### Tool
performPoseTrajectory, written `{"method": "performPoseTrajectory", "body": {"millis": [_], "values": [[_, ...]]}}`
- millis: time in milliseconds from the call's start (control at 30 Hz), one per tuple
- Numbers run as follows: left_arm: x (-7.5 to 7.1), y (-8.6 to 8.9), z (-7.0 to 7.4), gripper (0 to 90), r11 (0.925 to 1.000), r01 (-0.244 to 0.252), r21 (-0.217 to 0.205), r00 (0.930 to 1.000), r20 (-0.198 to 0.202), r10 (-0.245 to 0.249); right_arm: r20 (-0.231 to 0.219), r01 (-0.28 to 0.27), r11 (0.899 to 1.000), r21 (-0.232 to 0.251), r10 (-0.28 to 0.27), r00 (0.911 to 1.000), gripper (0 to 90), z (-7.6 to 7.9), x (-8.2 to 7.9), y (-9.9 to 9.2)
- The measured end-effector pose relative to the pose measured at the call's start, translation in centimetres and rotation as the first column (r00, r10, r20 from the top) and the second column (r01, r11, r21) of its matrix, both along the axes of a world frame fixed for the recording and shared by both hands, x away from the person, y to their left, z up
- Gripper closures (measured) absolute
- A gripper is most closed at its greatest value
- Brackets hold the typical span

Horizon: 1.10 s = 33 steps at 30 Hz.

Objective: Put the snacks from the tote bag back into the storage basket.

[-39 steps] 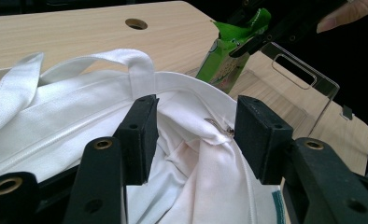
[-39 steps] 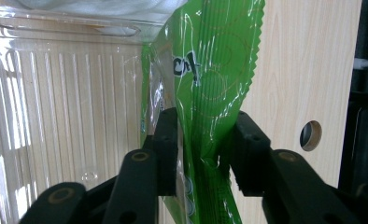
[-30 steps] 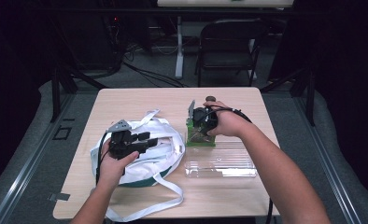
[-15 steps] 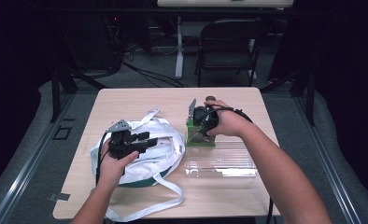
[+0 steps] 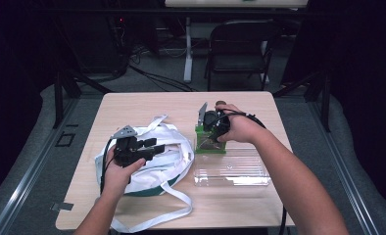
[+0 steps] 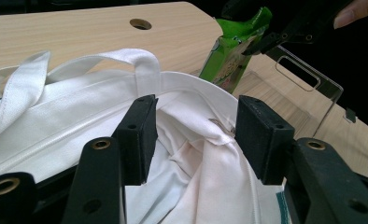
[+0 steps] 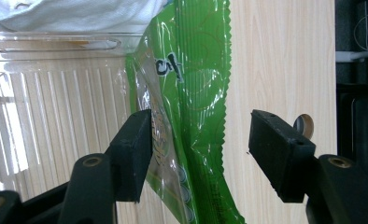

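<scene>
A white cloth bag (image 5: 156, 164) with long straps lies on the left of the table (image 5: 147, 105). My left gripper (image 6: 194, 135) points into the bag's mouth (image 6: 79, 116), jaws apart, with loose cloth between the pads that they do not press. A green snack packet (image 7: 191, 70) stands against the end of a clear plastic tray (image 7: 56, 93). My right gripper (image 7: 201, 149) straddles the packet. Its jaws have just been opening: the packet leans by one pad and the other pad stands well off it. From above, the right gripper (image 5: 208, 133) hangs over the packet (image 5: 209, 146).
The clear tray (image 5: 232, 169) lies along the right front of the table. One bag strap (image 5: 156, 215) trails to the front edge. A round cable hole (image 7: 303, 125) sits in the tabletop near the packet. A folding chair (image 5: 240, 44) stands beyond the table.
</scene>
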<state>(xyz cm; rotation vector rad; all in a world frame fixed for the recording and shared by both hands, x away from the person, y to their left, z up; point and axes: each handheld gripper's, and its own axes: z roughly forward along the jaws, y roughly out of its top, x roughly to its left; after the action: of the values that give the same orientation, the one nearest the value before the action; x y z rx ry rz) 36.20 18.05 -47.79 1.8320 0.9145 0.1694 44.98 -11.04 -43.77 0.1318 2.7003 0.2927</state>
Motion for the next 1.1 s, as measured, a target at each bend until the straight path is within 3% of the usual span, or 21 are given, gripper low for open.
{"method": "performPoseTrajectory", "body": {"millis": [467, 933, 1100], "values": [[0.1, 0.0, 0.0, 48.1, 1.0, -0.009, -0.003, 0.9999, -0.006, 0.009, 0.004, 0.004, 1.0, 0.024, -0.004, 1.0, 38.8, 0.6, -0.3, 0.0], [0.2, 0.1, 0.0, 47.7, 0.9999, -0.012, -0.002, 0.9999, -0.004, 0.012, 0.039, 0.026, 0.988, 0.153, -0.032, 0.9987, 37.0, 3.0, -1.3, -1.0], [0.2, 0.3, 0.0, 47.7, 0.9999, -0.015, -0.001, 0.9999, -0.004, 0.015, 0.053, 0.064, 0.978, 0.196, -0.076, 0.9957, 37.0, 3.6, -1.7, -1.1]]}}
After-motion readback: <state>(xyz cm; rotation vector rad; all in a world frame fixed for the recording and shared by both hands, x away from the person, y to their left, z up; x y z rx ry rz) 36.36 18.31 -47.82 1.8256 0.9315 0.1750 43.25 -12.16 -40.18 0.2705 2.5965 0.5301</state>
